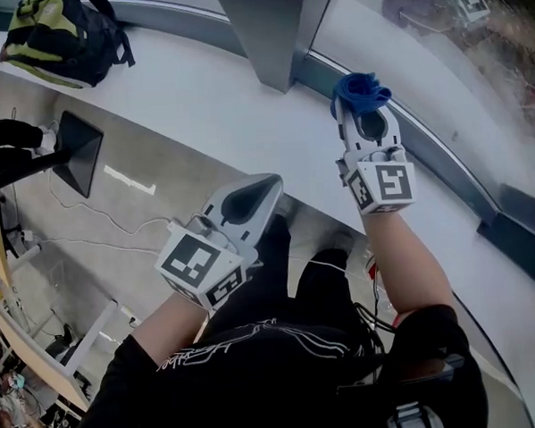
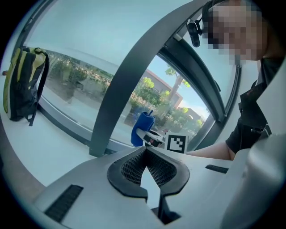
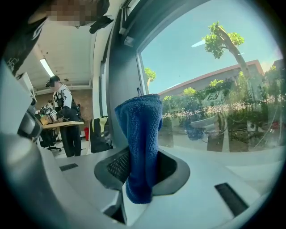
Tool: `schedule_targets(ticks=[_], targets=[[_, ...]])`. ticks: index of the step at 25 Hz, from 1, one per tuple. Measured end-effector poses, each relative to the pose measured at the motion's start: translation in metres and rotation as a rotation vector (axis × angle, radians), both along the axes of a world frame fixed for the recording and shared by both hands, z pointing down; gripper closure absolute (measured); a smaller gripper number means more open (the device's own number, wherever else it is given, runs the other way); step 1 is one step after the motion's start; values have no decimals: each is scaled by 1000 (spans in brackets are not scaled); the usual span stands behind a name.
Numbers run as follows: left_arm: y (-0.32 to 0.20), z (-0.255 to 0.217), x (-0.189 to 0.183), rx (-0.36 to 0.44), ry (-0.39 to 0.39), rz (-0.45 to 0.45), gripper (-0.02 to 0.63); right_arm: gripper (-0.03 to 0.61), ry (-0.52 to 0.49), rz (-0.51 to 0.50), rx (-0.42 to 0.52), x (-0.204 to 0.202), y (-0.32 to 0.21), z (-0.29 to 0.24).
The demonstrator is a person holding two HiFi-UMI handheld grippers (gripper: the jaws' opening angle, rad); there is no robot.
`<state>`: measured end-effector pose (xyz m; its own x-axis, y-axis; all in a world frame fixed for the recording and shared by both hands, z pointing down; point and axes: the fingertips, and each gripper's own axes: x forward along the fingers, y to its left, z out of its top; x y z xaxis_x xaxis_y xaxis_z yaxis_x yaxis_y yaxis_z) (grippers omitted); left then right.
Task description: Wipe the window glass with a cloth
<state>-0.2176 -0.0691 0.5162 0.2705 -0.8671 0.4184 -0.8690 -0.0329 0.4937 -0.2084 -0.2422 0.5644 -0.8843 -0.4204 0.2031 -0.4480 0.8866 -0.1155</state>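
The right claw point(image 3: 144, 155) is clamping the blue cloth point(image 3: 140, 129), which is running lengthwise between its jaws and poking past their tips toward the glass point(image 3: 214, 89) just ahead, while the left claw point(image 2: 146, 154) is hanging clenched and empty beside it.

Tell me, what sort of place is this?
Probably an office or lab, indoors beside a big window. A backpack sits on the wide white sill, and a person stands at a desk under strip lighting farther in.
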Motion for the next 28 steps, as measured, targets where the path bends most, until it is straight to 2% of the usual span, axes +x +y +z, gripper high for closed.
schedule_targets(ticks=[9,16,23,28], targets=[[19,25,-33,-36,-3,-8,609,485,36,63,-11,-59,-46,52],[22,37,-40,-55,-2,-9,609,485,61,56,11,-81,-59,66],[14,36,-29,-57,2,19,609,485,85,56,18,-67,-62,67],[3,35,-5,-55,8,57,609,485,112,73,11,-30,-66,72]])
